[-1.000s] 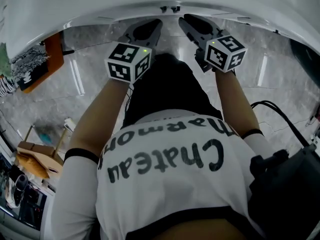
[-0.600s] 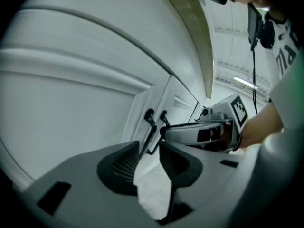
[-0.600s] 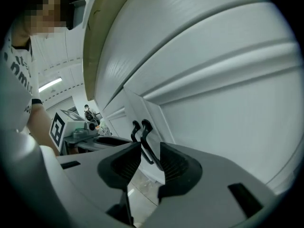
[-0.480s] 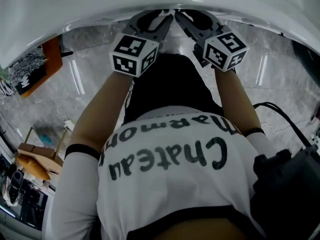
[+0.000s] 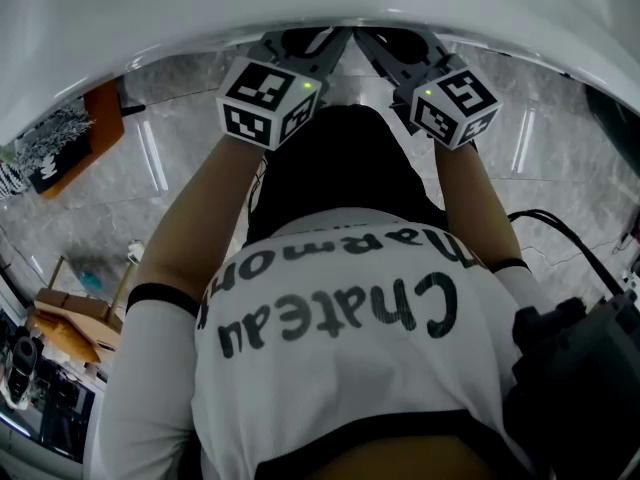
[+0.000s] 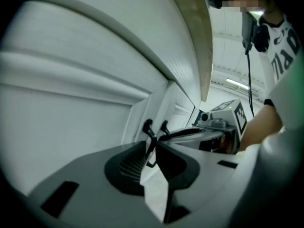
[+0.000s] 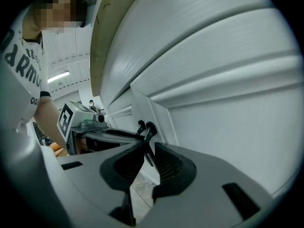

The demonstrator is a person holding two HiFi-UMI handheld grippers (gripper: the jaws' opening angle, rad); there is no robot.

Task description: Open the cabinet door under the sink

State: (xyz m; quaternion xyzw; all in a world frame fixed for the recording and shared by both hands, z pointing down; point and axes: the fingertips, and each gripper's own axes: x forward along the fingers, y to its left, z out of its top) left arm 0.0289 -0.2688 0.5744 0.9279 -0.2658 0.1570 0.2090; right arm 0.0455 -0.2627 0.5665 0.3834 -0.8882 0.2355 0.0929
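Right now you have both tools reaching in under the white counter rim (image 5: 150, 13), and the task is at the gripping stage, not yet the pulling one. Your left gripper (image 6: 153, 146) has its jaws drawn in on the thin black left handle (image 6: 148, 126), whose shaft runs down between the ribbed pads. Your right gripper (image 7: 148, 148) is pinched the same way on the right handle (image 7: 151, 128). The two handles stand just beside each other below the rim's middle, so the grippers sit side by side, with their marker cubes just outside the rim in the head view. The left cabinet door (image 6: 71, 122) and the right cabinet door (image 7: 228, 127) hang directly beneath the rim. As far as either gripper view shows, their panelled faces lie in one plane along the seam between the handles, and no dark interior shows. They read as closed, or at most barely cracked. So the reach and the grip look done, and the whole swing is left: draw each handle away from the rim toward your body and let each gripper follow its door's arc. You stand close against the rim, over the marble floor (image 5: 560, 168), so you will probably need to step back to give the doors room.
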